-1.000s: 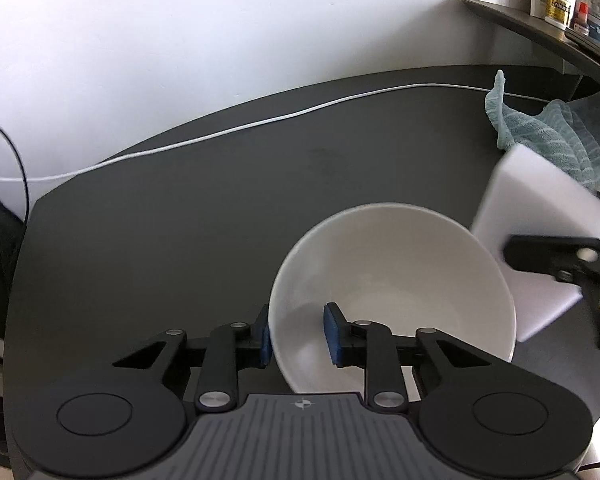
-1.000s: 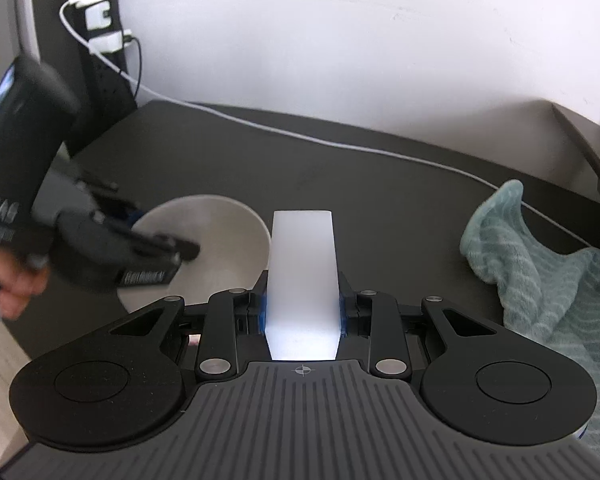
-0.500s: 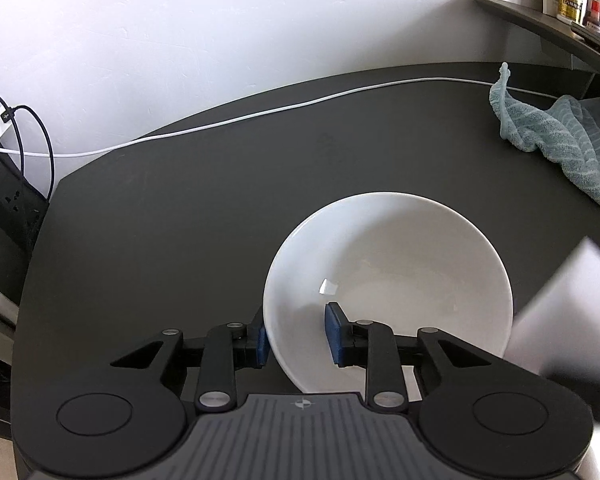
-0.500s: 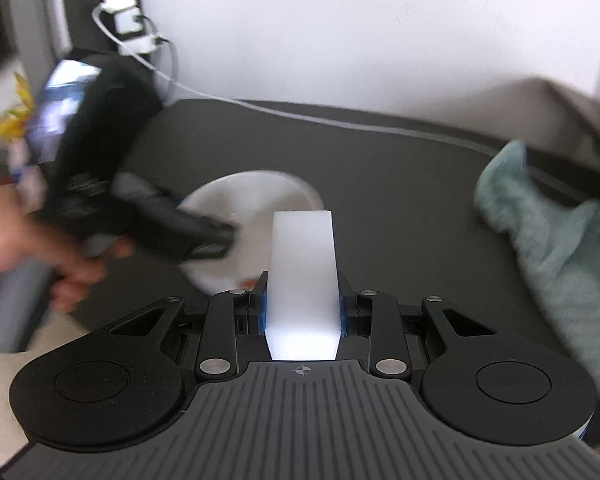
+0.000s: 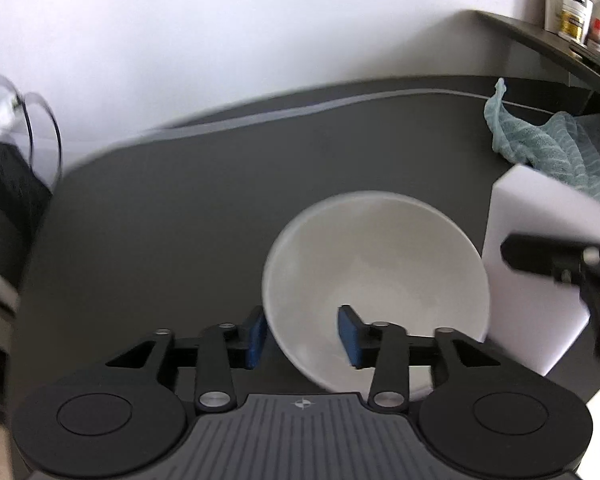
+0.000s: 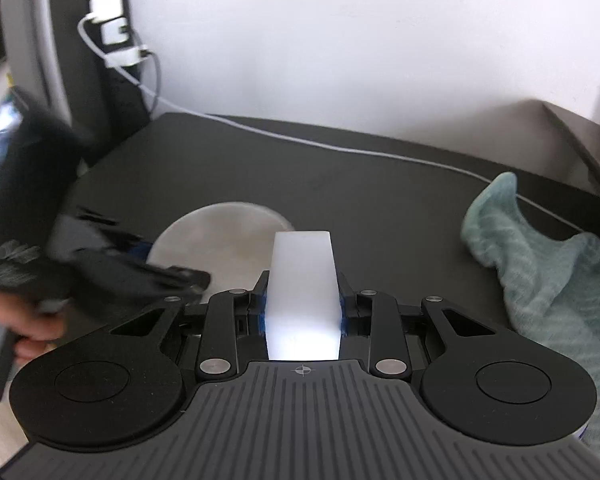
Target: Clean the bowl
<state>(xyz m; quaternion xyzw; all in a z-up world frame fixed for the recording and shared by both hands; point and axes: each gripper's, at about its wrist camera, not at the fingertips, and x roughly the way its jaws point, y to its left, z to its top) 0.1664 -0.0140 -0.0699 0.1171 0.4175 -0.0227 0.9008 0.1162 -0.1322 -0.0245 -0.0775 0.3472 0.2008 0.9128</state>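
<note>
A white bowl (image 5: 376, 276) is on the dark table, tilted. My left gripper (image 5: 302, 338) is shut on its near rim, one blue pad outside and one inside. The bowl also shows in the right wrist view (image 6: 224, 244), with the left gripper (image 6: 160, 268) blurred at its left side. My right gripper (image 6: 302, 312) is shut on a white sponge block (image 6: 302, 280), which stands just right of the bowl. In the left wrist view the sponge (image 5: 540, 272) is beside the bowl's right rim, with the right gripper's fingers (image 5: 556, 256) across it.
A teal cloth (image 6: 548, 272) lies bunched at the table's right side, also in the left wrist view (image 5: 548, 148). A white cable (image 6: 340, 148) runs along the back to a power strip (image 6: 108, 20). A shelf with bottles (image 5: 576, 16) is at the far right.
The sponge in my right gripper has come back up beside the bowl's right rim after dropping low. The left gripper keeps its hold on the bowl, whose tilt has shifted.
</note>
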